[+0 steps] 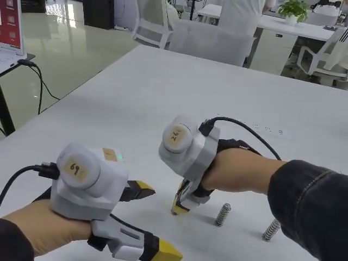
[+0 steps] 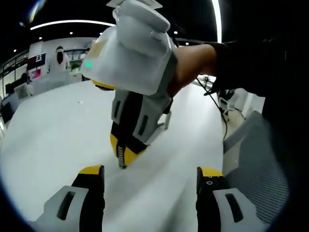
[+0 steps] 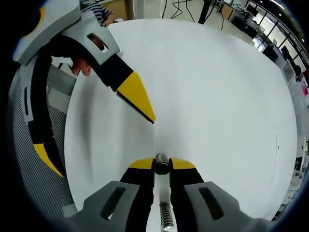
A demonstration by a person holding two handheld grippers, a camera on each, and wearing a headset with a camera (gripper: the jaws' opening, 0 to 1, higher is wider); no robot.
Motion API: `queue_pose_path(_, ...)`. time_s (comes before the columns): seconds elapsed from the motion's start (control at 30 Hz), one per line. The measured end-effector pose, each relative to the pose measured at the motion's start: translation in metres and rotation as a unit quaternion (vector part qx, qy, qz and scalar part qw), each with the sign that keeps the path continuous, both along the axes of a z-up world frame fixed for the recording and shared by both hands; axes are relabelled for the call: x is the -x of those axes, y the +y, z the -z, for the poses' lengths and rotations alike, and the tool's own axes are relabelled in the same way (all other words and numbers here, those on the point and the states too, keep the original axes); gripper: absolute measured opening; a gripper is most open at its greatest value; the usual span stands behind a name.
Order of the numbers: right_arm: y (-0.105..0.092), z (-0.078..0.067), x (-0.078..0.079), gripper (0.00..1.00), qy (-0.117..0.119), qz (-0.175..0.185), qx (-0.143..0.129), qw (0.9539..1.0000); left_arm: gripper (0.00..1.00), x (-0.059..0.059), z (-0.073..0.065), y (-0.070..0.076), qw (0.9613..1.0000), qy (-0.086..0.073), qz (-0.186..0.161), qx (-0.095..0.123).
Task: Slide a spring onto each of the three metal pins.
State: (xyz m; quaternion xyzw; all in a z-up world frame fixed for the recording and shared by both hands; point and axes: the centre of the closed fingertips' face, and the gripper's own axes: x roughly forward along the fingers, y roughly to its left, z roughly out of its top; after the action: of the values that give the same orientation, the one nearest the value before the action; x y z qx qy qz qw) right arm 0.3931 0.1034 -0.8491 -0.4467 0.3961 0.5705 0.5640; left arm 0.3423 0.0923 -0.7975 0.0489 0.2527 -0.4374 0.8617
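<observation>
My right gripper (image 1: pixel 179 206) points down at the white table (image 1: pixel 163 92) and is shut on a small metal spring (image 3: pixel 165 216); the spring's end shows between the yellow tips (image 3: pixel 161 164). In the left gripper view the right gripper (image 2: pixel 126 153) hangs just ahead, with the spring (image 2: pixel 121 159) poking out below its tips, close to the table. My left gripper (image 1: pixel 155 220) is open beside it at the bottom left, with nothing between its jaws (image 2: pixel 150 174). Two more springs (image 1: pixel 222 214) (image 1: pixel 271 230) stand tilted on the table right of the right gripper. I cannot tell whether pins are inside them.
The left gripper's open yellow-tipped jaws (image 3: pixel 135 94) reach into the right gripper view from the left. A black cable (image 1: pixel 250 133) trails from the right gripper across the table. Office chairs (image 1: pixel 206 41) and desks stand beyond the table's far edge.
</observation>
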Motion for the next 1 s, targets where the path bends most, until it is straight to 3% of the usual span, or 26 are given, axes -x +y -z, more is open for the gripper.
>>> queue_pose_path(0.43,-0.014,0.014,0.005,0.15,0.008,0.006,0.016,0.9998,0.74,0.001,0.001,0.001,1.0,0.002,0.002,-0.003)
queue_pose_path(1.0,-0.033,-0.02,0.005,0.23,-0.007,0.047,-0.034,0.9983,0.73,0.002,0.004,-0.001,0.9999,0.002,0.007,-0.011)
